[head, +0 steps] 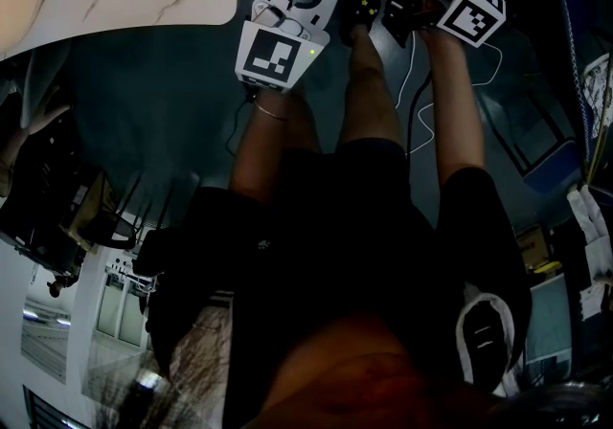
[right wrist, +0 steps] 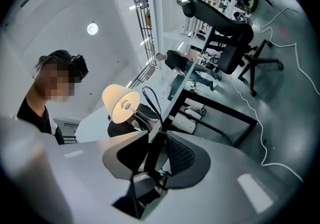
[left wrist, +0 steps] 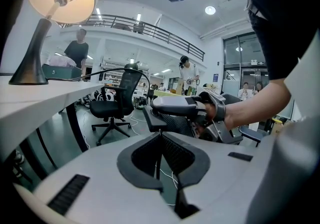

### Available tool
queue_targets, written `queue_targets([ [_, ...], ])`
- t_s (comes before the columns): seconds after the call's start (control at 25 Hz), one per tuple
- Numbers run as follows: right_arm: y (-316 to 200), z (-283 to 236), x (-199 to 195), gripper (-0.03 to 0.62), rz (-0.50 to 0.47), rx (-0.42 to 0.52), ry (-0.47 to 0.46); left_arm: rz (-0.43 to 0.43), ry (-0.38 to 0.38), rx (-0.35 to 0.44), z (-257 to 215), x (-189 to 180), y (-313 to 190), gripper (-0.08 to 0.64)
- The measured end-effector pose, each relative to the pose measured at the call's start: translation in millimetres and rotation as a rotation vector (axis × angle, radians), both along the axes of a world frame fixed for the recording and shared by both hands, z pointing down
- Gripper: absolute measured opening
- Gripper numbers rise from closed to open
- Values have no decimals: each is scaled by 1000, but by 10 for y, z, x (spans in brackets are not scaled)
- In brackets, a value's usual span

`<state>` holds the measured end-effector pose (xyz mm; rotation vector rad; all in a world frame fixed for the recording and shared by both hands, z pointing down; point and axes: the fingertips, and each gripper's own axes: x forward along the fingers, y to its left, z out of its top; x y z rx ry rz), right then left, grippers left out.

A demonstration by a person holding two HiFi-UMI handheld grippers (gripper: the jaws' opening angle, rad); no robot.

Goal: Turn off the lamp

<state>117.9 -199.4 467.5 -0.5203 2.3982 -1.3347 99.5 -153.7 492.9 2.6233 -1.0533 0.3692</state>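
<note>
**A:** What is the right tool [right wrist: 159, 133] doing?

**B:** Its jaws are partly closed on a dark block [right wrist: 152, 155]. The block fills the gap from pad to pad, and nothing else is in them.

**A:** And the left tool [left wrist: 160, 134]?

**B:** Its jaws meet at the tips and hold nothing. It points at the right tool, which a hand [left wrist: 216, 113] holds level. Both tools sit lower than the lamp [right wrist: 122, 104].

**A:** Is the block tied to anything?

**B:** A black cord [left wrist: 112, 70] leaves the lamp's foot, arcs up, then drops toward the right tool's tips. I can't make out where it joins the block.

**A:** Where is the lamp itself?

**B:** It stands upright on the white surface [left wrist: 40, 98] on a dark, cone-shaped foot. The shade glows and the bulb shows inside it, so the lamp is lit. From the left tool's view it sits up and to the left. From the right tool's view it is just above the jaw tips.

**A:** Is anything else near it?

**B:** A black office chair [left wrist: 117, 100] stands on the floor beyond the lamp, lower than it and well apart from it.
</note>
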Motion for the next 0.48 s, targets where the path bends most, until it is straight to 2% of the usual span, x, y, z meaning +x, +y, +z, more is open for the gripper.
queue_targets([
  [0.16,-1,10,-3,95,1,-4,-2,-1,13,-13,38,3,22,14],
  [0.36,-1,20,7,83,9,-13,-17,3,-10,-14,54,-2,20,14],
  [0.48,17,16,-2,83,-3,13,10,4,-5,-16,66,-9,29,14],
])
